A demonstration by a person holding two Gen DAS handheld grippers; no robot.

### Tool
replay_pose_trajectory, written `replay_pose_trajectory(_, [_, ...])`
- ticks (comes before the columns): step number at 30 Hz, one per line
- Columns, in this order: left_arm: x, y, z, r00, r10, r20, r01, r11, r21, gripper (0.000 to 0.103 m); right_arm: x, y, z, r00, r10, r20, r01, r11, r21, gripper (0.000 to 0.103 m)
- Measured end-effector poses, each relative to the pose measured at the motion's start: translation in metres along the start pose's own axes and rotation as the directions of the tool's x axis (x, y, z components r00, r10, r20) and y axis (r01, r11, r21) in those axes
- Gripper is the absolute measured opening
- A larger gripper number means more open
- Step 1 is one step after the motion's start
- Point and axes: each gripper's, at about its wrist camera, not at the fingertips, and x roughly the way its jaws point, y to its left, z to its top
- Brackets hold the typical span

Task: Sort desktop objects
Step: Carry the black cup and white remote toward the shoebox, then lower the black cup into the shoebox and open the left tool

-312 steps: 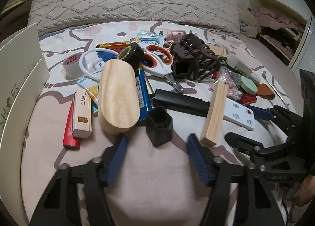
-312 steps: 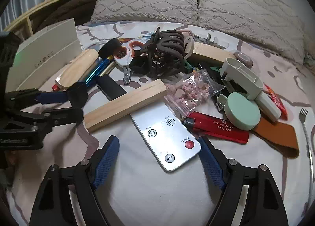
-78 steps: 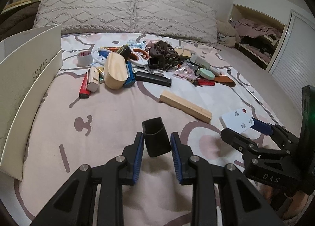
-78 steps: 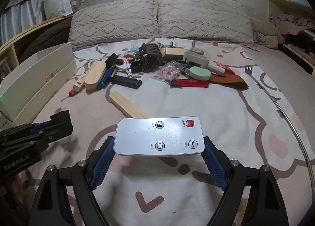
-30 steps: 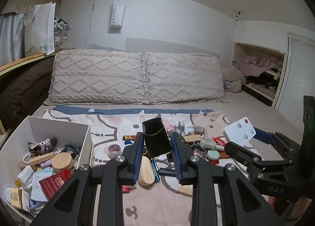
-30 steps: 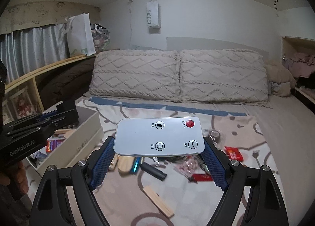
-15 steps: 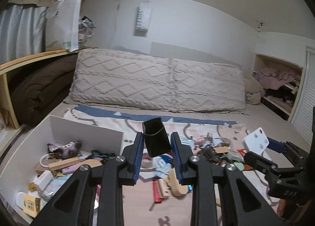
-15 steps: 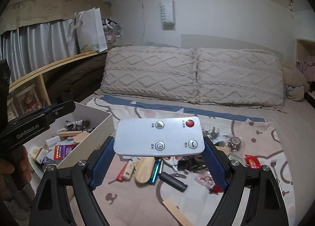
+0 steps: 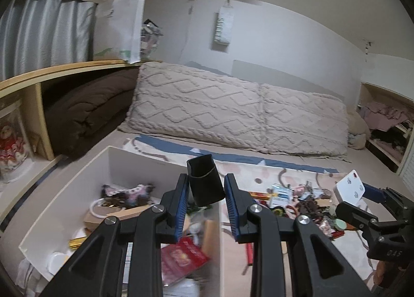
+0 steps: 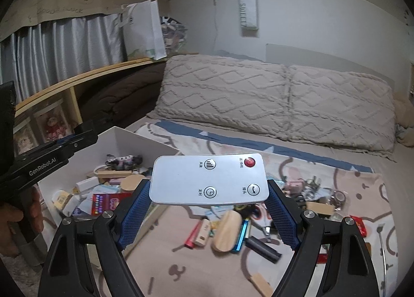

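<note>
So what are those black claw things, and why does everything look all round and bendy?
Those claws are grabbers a person holds, one in each hand. Each carries a small camera with a very wide lens, which bends the picture. One picture looks along the left gripper, the other along the right gripper. The left one squeezes a small black cup-shaped holder above a white box already full of odds and ends. The right one squeezes a white remote control with a red button. Below lies a bed with a pile still to sort: a wooden oval piece, scissors, tape and more.
</note>
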Motion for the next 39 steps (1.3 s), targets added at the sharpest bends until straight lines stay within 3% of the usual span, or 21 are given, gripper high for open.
replay_pose_trajectory(7, [-0.004,0.036,-0.008,0.995,0.104,-0.004,-0.104,0.994,-0.036,0.028,0.014,0.026,0.003,0.999,0.042,-0.019,-0.042,0.999,-0.022,0.086])
replay_pose_trajectory(27, [-0.004,0.117,-0.031,0.966,0.249,-0.077,-0.258,0.955,-0.146,0.028,0.053,0.09,0.007,0.989,0.117,-0.095,-0.124,0.99,-0.068,0.086])
replay_pose_trajectory(39, [0.014,0.136,-0.045,0.928,0.336,-0.157,-0.355,0.929,-0.106,0.028,0.072,0.123,0.005,0.976,0.158,-0.149,-0.175,0.979,-0.108,0.086])
